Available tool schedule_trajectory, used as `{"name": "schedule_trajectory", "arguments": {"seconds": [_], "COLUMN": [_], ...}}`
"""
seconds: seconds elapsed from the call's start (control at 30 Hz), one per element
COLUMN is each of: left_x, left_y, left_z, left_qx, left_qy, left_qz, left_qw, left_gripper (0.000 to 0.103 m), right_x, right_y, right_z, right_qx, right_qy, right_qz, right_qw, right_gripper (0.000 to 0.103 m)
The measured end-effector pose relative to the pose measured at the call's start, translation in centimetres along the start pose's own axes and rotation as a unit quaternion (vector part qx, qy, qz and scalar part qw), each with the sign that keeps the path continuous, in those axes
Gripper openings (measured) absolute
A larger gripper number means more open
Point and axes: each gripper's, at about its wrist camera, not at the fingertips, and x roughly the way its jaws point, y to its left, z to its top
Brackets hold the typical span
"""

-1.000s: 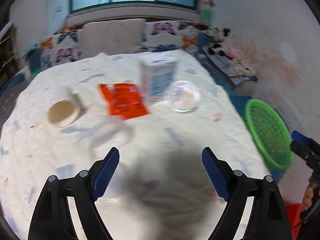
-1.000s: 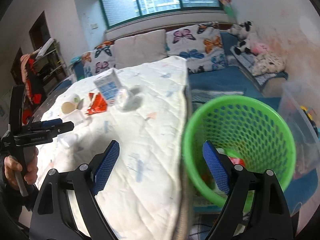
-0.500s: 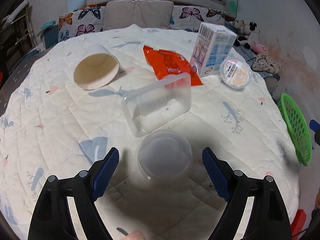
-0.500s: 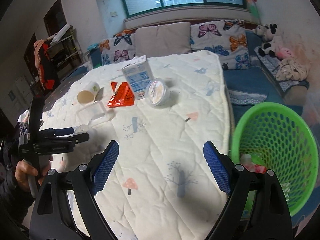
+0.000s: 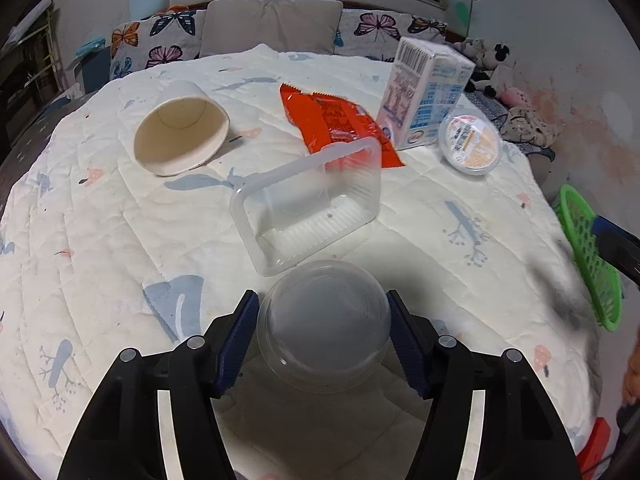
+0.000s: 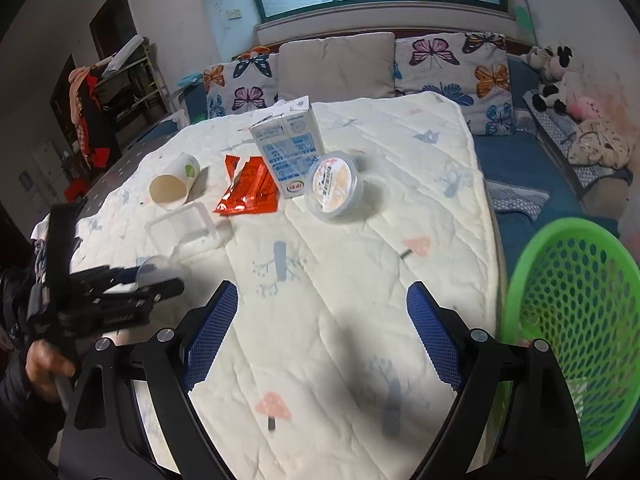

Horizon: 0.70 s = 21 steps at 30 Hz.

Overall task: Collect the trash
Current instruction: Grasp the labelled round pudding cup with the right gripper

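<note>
My left gripper [image 5: 323,344] is shut on a clear round plastic cup [image 5: 324,326], its blue pads touching both sides; it also shows in the right wrist view [image 6: 154,270]. Beyond it on the white quilt lie a clear rectangular tray [image 5: 308,204], an orange wrapper [image 5: 336,120], a paper cup [image 5: 180,134] on its side, a milk carton [image 5: 426,94] and a lidded round tub [image 5: 470,144]. My right gripper [image 6: 322,334] is open and empty above the quilt, left of the green basket [image 6: 576,320].
The green basket [image 5: 588,256] stands off the bed's right edge. Butterfly pillows [image 6: 460,68] line the far end. Stuffed toys [image 6: 556,76] lie on a blue bench to the right. A clothes rack [image 6: 96,112] stands far left.
My left gripper has moved forward and closed on the clear round cup. My right gripper has swung left from the basket over the quilt.
</note>
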Motion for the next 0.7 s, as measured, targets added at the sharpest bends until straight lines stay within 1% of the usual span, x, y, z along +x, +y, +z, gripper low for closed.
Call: {"name": "schedule_trajectory", "arguments": {"seconds": [0.2,0.37,0.5,0.7], "left_x": [-2.5,-4.5,-5.3,-5.6], "left_y": [0.2,0.8,1.5,2.1], "left_z": [0.0,0.4,0.7,0.8], "left_qx": [0.004,0.003,-0.006,-0.009], "left_qy": [-0.020,-0.037,-0.043,-0.047], "left_qz": [-0.013,-0.016,-0.025,-0.025], "left_qw": [0.9997,0.9992,0.9988,0.9985], "left_gripper": [0.062,0.062,0.062,0.062], "right_x": [2.8,5.6,8.0,11.3], "right_y": [0.2,0.5,0.7,0.6], "right_z": [2.0,3.7,4.8,6.0], "right_qx": [0.005,-0.004,-0.016,-0.023], "right_qy": [0.005,0.012,0.018,0.035], "right_qz": [-0.001,-0.015,-0.034,-0.050], "right_qw": [1.000,1.000,0.999,0.998], "right_gripper": [0.086,0.086,0.086,0.086]}}
